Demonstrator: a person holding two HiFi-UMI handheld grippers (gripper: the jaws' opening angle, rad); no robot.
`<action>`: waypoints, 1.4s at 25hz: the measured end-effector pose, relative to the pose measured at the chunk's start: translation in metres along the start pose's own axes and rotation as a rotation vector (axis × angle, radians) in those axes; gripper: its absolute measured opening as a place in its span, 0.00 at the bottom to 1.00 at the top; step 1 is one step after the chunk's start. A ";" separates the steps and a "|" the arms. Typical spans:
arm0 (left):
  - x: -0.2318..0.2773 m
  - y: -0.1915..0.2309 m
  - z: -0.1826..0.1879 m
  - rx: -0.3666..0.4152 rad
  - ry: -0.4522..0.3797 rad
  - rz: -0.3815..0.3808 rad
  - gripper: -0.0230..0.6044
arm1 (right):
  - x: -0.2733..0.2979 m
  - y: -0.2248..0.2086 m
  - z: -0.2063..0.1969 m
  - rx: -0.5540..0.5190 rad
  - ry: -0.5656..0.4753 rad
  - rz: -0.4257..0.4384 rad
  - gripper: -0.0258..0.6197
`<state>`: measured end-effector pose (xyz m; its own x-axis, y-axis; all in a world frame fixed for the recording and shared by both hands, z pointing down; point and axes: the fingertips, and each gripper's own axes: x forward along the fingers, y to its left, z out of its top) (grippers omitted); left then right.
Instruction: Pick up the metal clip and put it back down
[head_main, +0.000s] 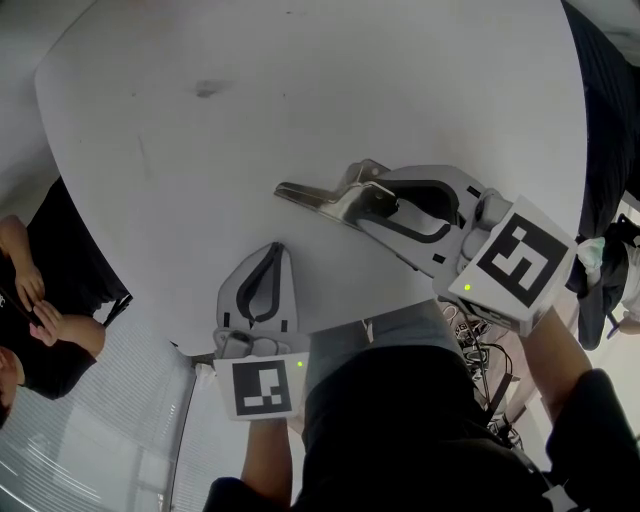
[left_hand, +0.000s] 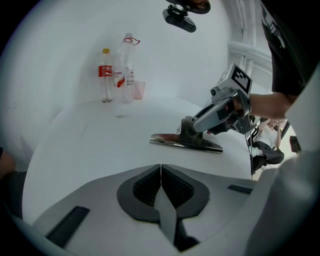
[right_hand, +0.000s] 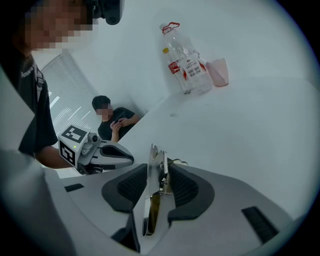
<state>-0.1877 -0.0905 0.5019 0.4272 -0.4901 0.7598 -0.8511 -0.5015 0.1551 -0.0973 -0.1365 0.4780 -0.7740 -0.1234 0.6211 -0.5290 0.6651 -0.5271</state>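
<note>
The right gripper pinches the metal clip between its 2 pads, the clip's long flat edge down against the white table. Nearby, the left gripper holds its jaws pressed together on nothing.

My head cam looks steeply down, close over the table; left gripper view sits low behind its jaws, facing across it twd the right gripper & bottles; right gripper view faces across twd the left gripper; both catch those bottles, w/ the table in all three.
</note>
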 end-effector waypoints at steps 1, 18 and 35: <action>0.001 0.000 0.000 0.004 0.000 0.001 0.07 | 0.003 0.000 -0.001 0.002 0.005 0.005 0.27; -0.003 -0.003 0.002 0.060 -0.008 -0.002 0.07 | 0.010 0.003 -0.002 0.032 0.040 0.055 0.20; -0.002 0.008 0.001 -0.022 -0.003 0.004 0.07 | 0.005 0.000 0.004 0.062 -0.018 0.030 0.19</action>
<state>-0.1952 -0.0946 0.5007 0.4243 -0.4941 0.7588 -0.8595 -0.4834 0.1659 -0.1033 -0.1401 0.4786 -0.7957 -0.1178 0.5942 -0.5256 0.6219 -0.5805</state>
